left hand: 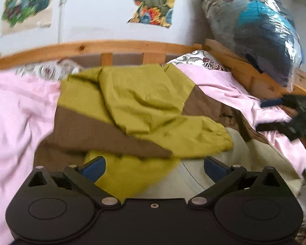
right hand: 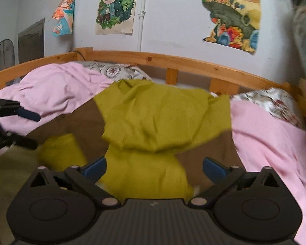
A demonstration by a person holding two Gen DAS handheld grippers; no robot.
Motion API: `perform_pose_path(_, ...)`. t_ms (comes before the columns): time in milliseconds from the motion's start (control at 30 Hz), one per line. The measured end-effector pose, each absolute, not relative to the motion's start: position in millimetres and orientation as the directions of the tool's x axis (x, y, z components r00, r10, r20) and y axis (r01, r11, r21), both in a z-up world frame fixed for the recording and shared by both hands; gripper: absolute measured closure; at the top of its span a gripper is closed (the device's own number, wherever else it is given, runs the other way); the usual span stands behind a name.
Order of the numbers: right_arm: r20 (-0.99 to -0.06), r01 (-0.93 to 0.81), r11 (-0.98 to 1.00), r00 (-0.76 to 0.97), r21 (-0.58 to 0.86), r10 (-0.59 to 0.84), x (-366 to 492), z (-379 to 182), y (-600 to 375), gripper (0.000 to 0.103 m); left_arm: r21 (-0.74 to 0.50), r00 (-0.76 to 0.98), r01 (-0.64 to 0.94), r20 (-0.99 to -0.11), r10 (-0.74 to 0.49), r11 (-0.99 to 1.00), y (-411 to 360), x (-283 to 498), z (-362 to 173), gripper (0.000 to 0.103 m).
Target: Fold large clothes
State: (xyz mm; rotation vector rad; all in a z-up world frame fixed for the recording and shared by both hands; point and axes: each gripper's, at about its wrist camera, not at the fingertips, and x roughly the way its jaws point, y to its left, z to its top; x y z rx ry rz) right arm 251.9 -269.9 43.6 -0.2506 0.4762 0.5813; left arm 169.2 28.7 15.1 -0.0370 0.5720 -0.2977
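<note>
The olive-and-brown garment [left hand: 136, 110] lies crumpled across the middle of the bed, on a pink sheet [left hand: 16, 110] — one green sleeve folded over the brown panel. Wooden bed rail [left hand: 112, 47] runs behind it, with patterned pillows [right hand: 114, 71] against the rail. Left gripper [left hand: 154, 165]: jaws spread wide, nothing between the blue pads, hovering over the garment's near edge. Right gripper [right hand: 154, 166]: jaws likewise spread, nothing pinched, above the green cloth. A pale fabric [left hand: 244, 153] shows beside the garment — possibly another layer; motion blur prevents certainty. A plastic-wrapped bundle [left hand: 255, 26] sits on the bed's corner.
</note>
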Motion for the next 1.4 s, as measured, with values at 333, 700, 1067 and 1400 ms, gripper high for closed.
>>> perform_pose_path(333, -0.683, -0.667, 0.640, 0.670, -0.382, 0.290, 122, -8, -266, 0.000, -0.161, 0.726, 0.351, -0.575, -0.377, 0.922, -4, 105, -10, 0.001)
perform_pose_path(700, -0.630, -0.468, 0.762, 0.770, -0.447, 0.104, 121, -36, -288, 0.009, -0.116, 0.597, 0.609, -0.585, -0.549, 0.785, -67, 93, -22, 0.001)
perform_pose_path(1067, -0.582, -0.485, 0.783, 0.789, -0.390, 0.198, 139, -41, -281, 0.081, 0.010, 0.580, 0.668, -0.634, -0.511, 0.744, -97, 85, -37, 0.001)
perform_pose_path(1400, -0.398, -0.443, 0.897, 0.819, 0.018, 0.413, 189, 25, -292, 0.094, 0.204, 0.693, 0.561, -0.645, -0.321, 0.802, -111, 95, -35, 0.011)
